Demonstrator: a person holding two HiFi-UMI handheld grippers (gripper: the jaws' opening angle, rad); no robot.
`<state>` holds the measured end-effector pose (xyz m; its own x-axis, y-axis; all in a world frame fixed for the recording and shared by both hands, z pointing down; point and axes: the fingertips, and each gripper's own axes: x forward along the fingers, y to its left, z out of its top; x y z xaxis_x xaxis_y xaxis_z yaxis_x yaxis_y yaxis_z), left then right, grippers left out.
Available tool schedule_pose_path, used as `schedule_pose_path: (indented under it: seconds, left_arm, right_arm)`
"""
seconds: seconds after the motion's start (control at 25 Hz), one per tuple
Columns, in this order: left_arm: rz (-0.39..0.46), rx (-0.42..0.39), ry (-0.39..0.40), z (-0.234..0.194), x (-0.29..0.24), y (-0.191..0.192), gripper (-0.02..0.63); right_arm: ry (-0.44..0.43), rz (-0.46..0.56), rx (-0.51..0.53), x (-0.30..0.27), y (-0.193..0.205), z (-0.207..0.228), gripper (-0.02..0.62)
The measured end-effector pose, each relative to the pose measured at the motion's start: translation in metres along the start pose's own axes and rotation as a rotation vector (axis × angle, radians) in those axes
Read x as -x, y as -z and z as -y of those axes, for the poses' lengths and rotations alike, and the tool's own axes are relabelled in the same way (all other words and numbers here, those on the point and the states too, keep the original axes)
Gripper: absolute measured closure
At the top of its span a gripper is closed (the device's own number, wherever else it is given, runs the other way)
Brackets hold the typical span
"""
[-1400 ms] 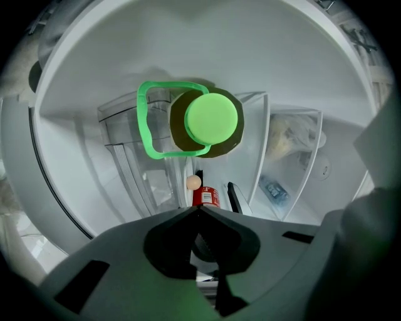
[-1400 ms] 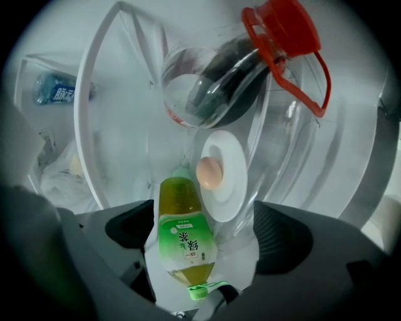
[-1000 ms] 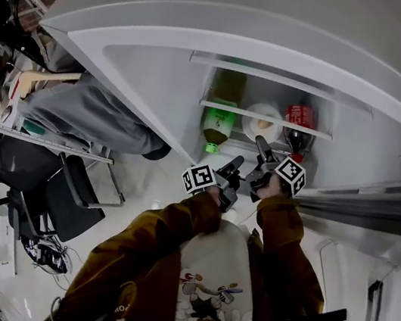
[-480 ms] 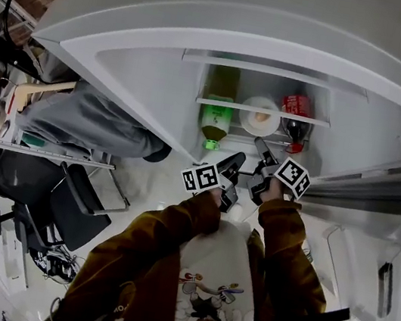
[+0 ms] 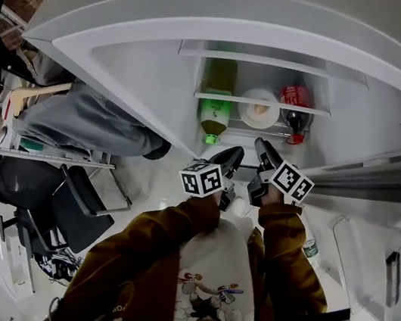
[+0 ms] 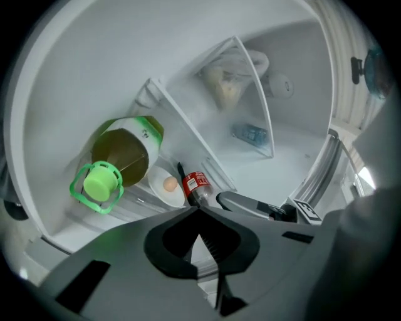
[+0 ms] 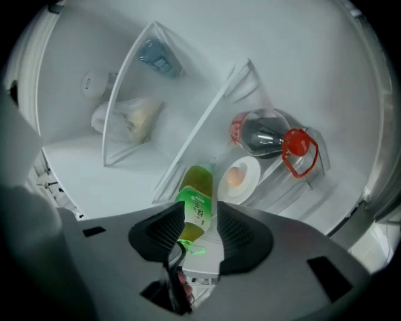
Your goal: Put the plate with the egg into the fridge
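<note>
The white plate (image 5: pixel 250 103) with the egg (image 5: pixel 260 111) stands on a fridge shelf, between a green tea bottle (image 5: pixel 216 105) and a red-labelled cola bottle (image 5: pixel 296 107). Both grippers hang in front of the fridge, short of that shelf and apart from the plate. My left gripper (image 5: pixel 232 154) is shut and empty; in its own view its tips (image 6: pixel 197 213) meet below the plate (image 6: pixel 164 195). My right gripper (image 5: pixel 261 145) has just been closing, and a narrow gap remains between its pads (image 7: pixel 200 216). Nothing is between them; the plate (image 7: pixel 250 170) and the tea bottle (image 7: pixel 197 200) lie well beyond.
The open fridge door (image 5: pixel 125 66) spreads to the left, a grey panel (image 5: pixel 381 184) to the right. A white bag (image 6: pixel 225 84) lies on another shelf deeper in. A person in grey (image 5: pixel 85 116) and an office chair (image 5: pixel 62 204) are at the left.
Both grippers have risen in front of the fridge and rolled, their marker cubes turning. The right gripper's jaws have narrowed. The plate has stayed on the shelf.
</note>
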<state>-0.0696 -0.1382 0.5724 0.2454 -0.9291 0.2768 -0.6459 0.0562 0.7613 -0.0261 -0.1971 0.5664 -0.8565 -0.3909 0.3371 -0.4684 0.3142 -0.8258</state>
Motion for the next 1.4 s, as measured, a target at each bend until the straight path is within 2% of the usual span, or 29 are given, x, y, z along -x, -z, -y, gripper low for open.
schedule_pose_path:
  seconds: [0.2,0.48,0.72,0.88,1.16,1.4]
  left_arm:
    - [-0.045,-0.158,-0.006,0.014,0.011,-0.006,0.598]
    - [-0.119,-0.340,0.029,0.038,0.039,-0.008,0.598]
    - [-0.121,-0.462,0.061,0.063,0.053,-0.017,0.598]
    - [-0.120,-0.486,0.056,0.070,0.056,-0.018,0.598]
    - [-0.127,-0.484,0.062,0.079,0.060,-0.011,0.598]
    - [-0.107,-0.468,0.054,0.080,0.066,-0.015,0.598]
  right_arm:
    - [-0.001,0.016,0.158,0.021,0.001,-0.017,0.491]
    - [0.024,0.023,0.475,0.051,0.005,-0.044,0.586]
    - [0.027,0.019,0.614,0.064,0.016,-0.060,0.589]
    - [0.046,0.043,0.631,0.074,0.018,-0.062,0.589]
    - [0.069,0.099,0.620,0.082,0.014,-0.073,0.589]
    - [0.074,0.118,0.651,0.093,0.009,-0.081,0.589]
